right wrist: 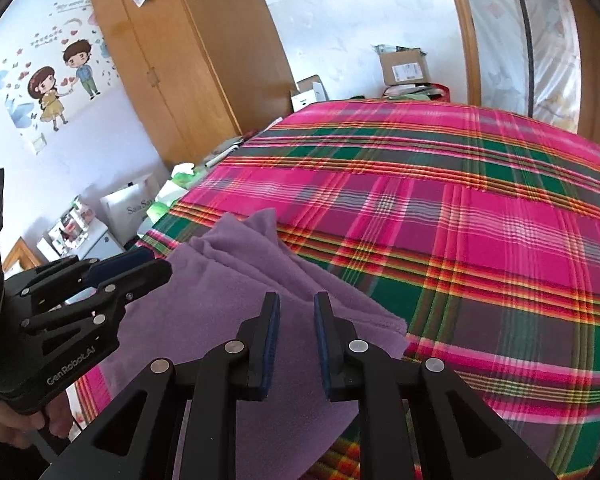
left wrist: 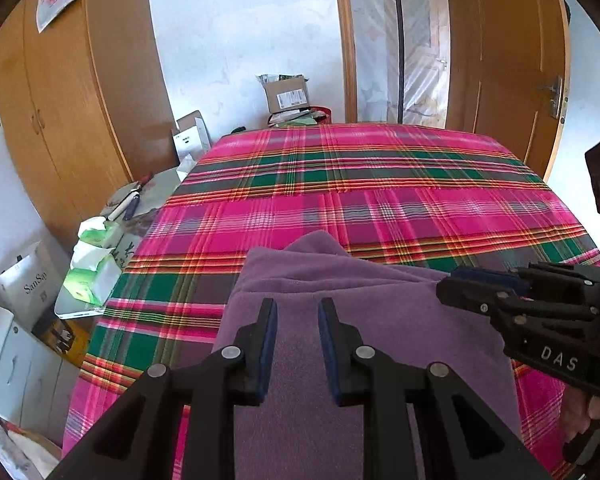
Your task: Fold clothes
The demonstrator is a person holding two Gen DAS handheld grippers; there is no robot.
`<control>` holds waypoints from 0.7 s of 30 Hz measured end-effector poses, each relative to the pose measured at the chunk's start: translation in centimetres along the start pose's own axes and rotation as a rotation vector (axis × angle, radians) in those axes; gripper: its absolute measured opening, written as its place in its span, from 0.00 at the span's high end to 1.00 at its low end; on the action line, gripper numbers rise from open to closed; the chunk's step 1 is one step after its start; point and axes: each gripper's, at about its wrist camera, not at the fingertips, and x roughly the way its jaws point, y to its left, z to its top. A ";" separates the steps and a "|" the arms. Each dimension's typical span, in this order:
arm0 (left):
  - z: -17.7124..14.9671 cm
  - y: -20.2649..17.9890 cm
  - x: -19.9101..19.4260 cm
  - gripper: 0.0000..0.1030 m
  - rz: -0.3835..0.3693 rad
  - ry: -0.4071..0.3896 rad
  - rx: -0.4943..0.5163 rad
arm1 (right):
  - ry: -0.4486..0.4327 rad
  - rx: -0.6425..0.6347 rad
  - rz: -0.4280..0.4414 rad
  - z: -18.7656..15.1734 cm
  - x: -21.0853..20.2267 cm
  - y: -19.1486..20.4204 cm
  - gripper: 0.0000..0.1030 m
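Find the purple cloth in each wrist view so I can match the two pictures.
Left wrist view: the purple cloth lies bottom centre, under the open left tool.
Right wrist view: the purple cloth lies lower left of centre on the plaid bedspread.
Shared landmark: the cardboard box by the far wall.

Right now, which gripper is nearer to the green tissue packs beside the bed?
Left. The left gripper hovers over the purple cloth's left part, toward the tissue packs; the right gripper is over its right part, farther away.
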 end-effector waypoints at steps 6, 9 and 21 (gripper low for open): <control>-0.9 0.4 0.0 0.78 0.005 0.008 -0.008 | 0.000 0.015 0.025 -1.3 -1.3 -0.2 0.82; -2.2 1.3 0.3 0.78 0.002 0.022 -0.043 | -0.015 0.033 0.042 -2.6 -2.6 0.0 0.82; -6.4 4.7 -0.5 0.78 -0.058 0.014 -0.157 | 0.023 -0.035 0.039 -5.0 -3.6 2.0 0.80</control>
